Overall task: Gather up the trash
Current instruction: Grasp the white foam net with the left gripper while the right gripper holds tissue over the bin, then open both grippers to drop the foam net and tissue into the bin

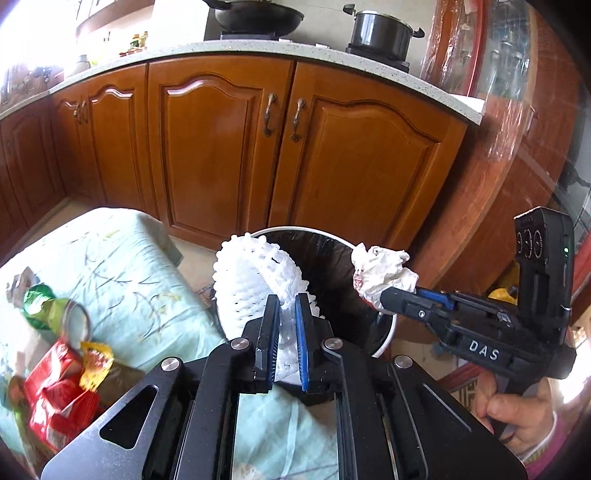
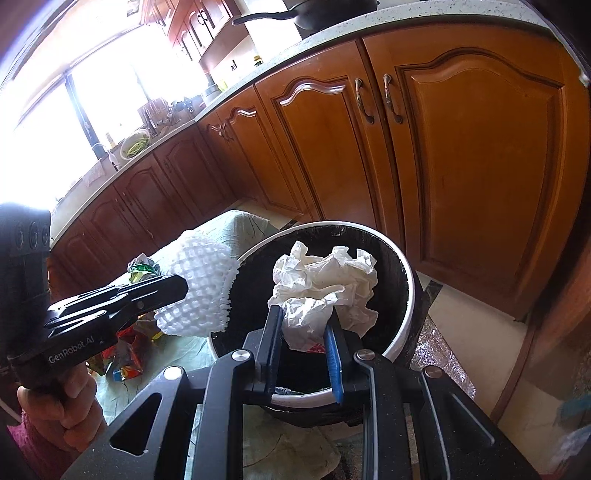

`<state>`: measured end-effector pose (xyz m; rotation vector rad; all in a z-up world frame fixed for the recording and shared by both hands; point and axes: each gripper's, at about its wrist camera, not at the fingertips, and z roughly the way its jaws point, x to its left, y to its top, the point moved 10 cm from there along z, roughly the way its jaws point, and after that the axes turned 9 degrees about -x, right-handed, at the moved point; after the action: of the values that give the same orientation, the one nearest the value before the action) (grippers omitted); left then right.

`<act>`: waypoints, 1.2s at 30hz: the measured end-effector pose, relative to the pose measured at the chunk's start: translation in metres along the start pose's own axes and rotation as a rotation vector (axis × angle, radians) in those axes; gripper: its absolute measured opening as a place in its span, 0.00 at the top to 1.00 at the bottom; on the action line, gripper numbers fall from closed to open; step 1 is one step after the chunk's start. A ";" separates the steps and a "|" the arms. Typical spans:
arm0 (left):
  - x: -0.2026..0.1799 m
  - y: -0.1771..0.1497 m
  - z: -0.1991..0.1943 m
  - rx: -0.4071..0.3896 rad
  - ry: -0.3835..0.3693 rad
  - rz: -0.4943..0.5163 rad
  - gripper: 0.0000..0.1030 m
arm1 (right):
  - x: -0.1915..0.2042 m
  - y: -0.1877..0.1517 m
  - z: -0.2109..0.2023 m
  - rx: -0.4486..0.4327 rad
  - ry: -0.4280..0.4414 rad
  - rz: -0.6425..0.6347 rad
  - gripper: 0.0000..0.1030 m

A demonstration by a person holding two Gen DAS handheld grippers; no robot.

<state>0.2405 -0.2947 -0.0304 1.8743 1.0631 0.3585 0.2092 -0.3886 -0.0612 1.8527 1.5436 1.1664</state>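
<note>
My left gripper (image 1: 287,301) is shut on a white foam fruit net (image 1: 251,277) and holds it at the left rim of a round trash bin (image 1: 386,338) with a white rim and black liner. The net also shows in the right wrist view (image 2: 195,284). My right gripper (image 2: 303,314) is shut on a crumpled white paper wad (image 2: 325,284) and holds it above the bin's (image 2: 410,295) opening. The wad also shows in the left wrist view (image 1: 380,271), at the bin's right rim. More trash lies on the table: a green can (image 1: 55,314) and red wrappers (image 1: 59,391).
A table with a pale green floral cloth (image 1: 110,266) stands left of the bin. Wooden kitchen cabinets (image 1: 229,147) run behind, under a counter with a wok (image 1: 255,16) and a pot (image 1: 380,33). A plastic-wrapped wooden unit (image 1: 509,147) stands at the right.
</note>
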 end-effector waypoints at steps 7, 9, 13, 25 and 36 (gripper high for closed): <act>-0.008 -0.002 0.032 0.067 -0.023 -0.008 0.90 | -0.004 -0.004 0.014 0.050 -0.012 -0.021 0.71; -0.006 -0.006 0.038 0.092 -0.015 -0.018 0.66 | -0.006 -0.005 0.015 0.054 -0.014 -0.015 0.60; -0.002 -0.006 0.035 0.075 0.000 -0.040 0.43 | -0.005 -0.006 0.010 0.039 -0.012 0.005 0.51; 0.035 -0.029 -0.032 -0.015 0.082 -0.094 0.38 | 0.034 -0.016 -0.016 -0.058 0.057 0.067 0.14; 0.103 -0.071 -0.117 -0.087 0.247 -0.204 0.38 | 0.106 -0.051 -0.002 -0.008 0.175 0.073 0.06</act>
<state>0.1911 -0.1311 -0.0448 1.6566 1.3695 0.5173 0.1800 -0.2752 -0.0665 1.8580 1.5724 1.3980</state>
